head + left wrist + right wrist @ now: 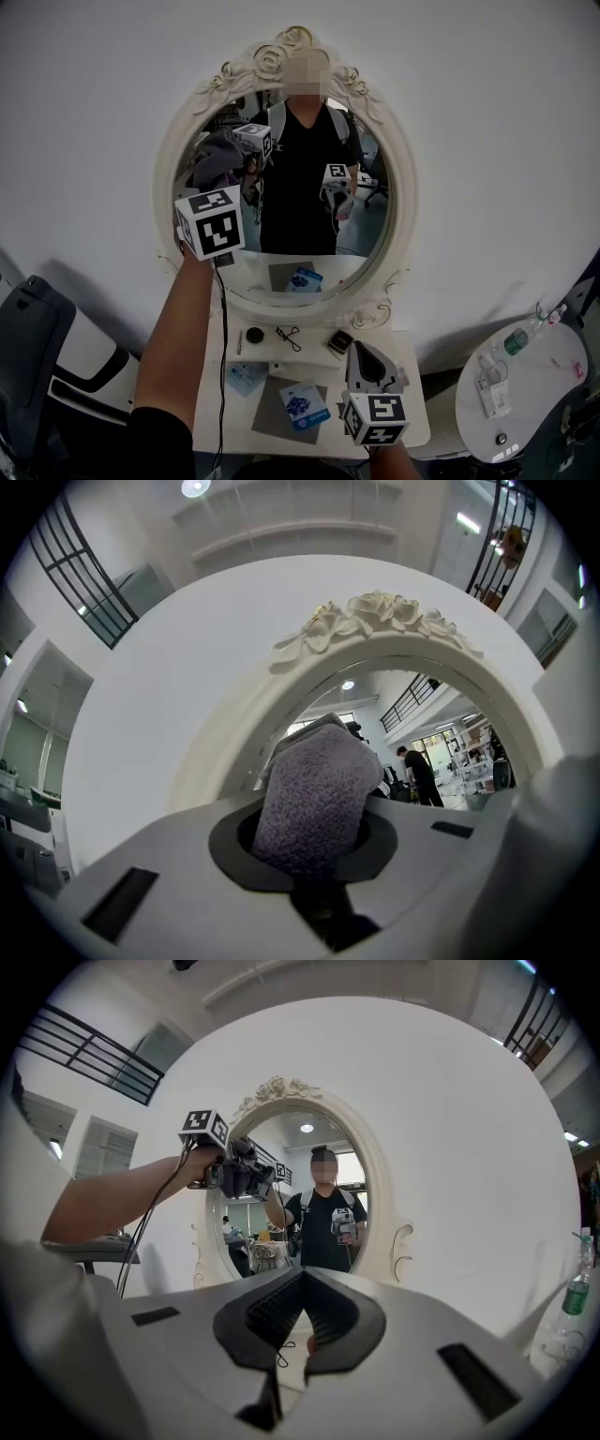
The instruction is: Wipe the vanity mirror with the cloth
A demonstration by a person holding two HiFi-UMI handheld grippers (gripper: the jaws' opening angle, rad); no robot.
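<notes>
The oval vanity mirror (281,202) in its white rose-carved frame (291,42) hangs on the wall above a small white table (412,427). My left gripper (208,223) is raised at the glass's left side, shut on a grey fluffy cloth (314,794). In the right gripper view the cloth (246,1177) is up against the upper left of the mirror (309,1199). My right gripper (364,354) hangs low over the table's right part, jaws shut with nothing between them (302,1279). The person's reflection fills the middle of the glass.
On the table lie a grey mat with a blue packet (305,405), a black round lid (254,335), a small wire clip (289,337) and a compact (339,341). A cable (223,356) hangs from the left gripper. At right, a round side table (539,412) carries a bottle (518,339); a dark chair (33,328) is at left.
</notes>
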